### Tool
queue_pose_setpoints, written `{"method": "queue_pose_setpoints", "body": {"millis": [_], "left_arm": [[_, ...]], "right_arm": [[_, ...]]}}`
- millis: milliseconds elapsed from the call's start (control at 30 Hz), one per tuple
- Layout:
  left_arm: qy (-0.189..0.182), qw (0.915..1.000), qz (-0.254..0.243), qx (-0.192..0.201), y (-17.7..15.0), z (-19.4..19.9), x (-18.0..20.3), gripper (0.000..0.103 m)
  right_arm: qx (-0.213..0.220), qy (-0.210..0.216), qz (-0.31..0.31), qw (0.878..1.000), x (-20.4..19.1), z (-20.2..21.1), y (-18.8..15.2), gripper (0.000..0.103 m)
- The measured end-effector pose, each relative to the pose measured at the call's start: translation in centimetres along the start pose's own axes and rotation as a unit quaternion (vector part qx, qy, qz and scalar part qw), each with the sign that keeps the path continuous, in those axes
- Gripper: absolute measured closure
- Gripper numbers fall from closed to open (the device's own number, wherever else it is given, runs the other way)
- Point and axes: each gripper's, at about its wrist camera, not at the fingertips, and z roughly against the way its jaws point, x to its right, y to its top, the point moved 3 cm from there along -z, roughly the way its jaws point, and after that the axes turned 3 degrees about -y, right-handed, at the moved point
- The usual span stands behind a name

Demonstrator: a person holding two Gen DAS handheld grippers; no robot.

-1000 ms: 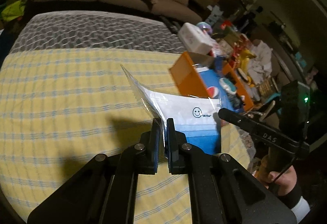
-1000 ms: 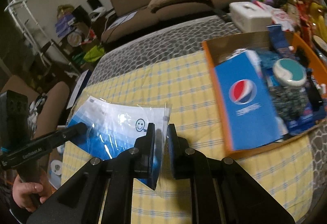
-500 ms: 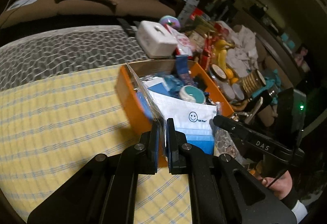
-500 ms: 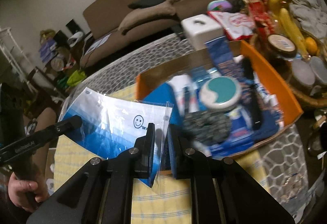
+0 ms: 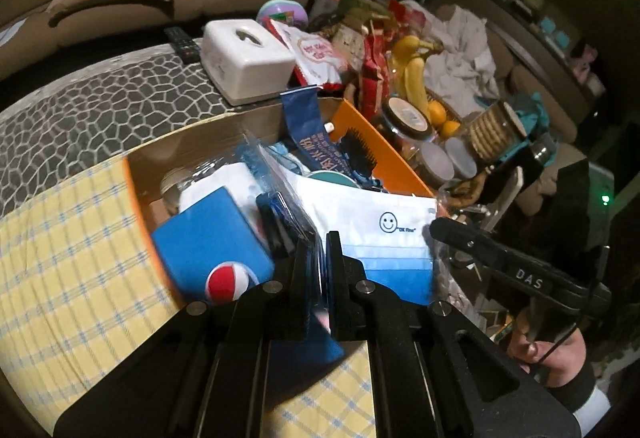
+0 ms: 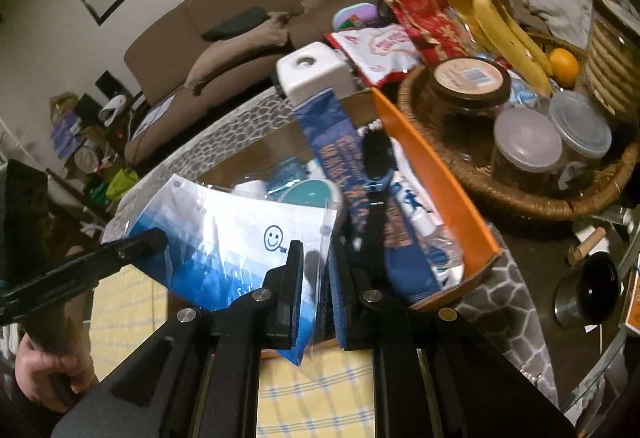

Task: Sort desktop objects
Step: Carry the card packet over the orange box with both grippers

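Observation:
A clear plastic bag of blue-and-white face masks (image 5: 384, 238) with a smiley print is held in the air by both grippers. My left gripper (image 5: 322, 254) is shut on its left edge. My right gripper (image 6: 316, 262) is closed on its right edge (image 6: 248, 238); a narrow gap shows between the jaws. The bag hangs over the orange box (image 5: 396, 158), which holds a blue Pepsi carton (image 5: 212, 246), a teal lid (image 6: 308, 190), a black comb (image 6: 372, 166) and a blue packet (image 5: 308, 126). The box also shows in the right wrist view (image 6: 440, 190).
A white tissue box (image 5: 248, 58) stands behind the orange box. A wicker basket (image 6: 560, 194) with jars, bananas (image 6: 508, 26) and oranges sits to the right. A yellow checked cloth (image 5: 64, 238) covers the near table. A black round object (image 6: 592, 290) lies at the right.
Both grippers carried the mask bag rightward from over the yellow cloth to over the orange box. The right gripper's jaws look slightly wider apart now.

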Motion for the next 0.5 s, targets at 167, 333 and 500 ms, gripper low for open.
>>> {"method": "queue_pose_setpoints", "body": {"millis": [167,333,500], "left_arm": [[0.016,0.9997,-0.014,-0.015,1.6,-2.7,0.1,0.097],[0.035,0.9983,-0.031,-0.035,3.5,-5.1,-0.5,0.097],[0.053,0.9967,-0.037,-0.048,4.8,-6.7,-1.8,0.093]], "right_arm": [[-0.004,0.003,-0.018,1.000,1.7,-1.0,0.0,0.090],[-0.012,0.019,-0.031,0.999,2.8,-2.0,-0.4,0.090],[-0.026,0.034,-0.026,0.999,2.3,-2.8,-1.3,0.090]]}}
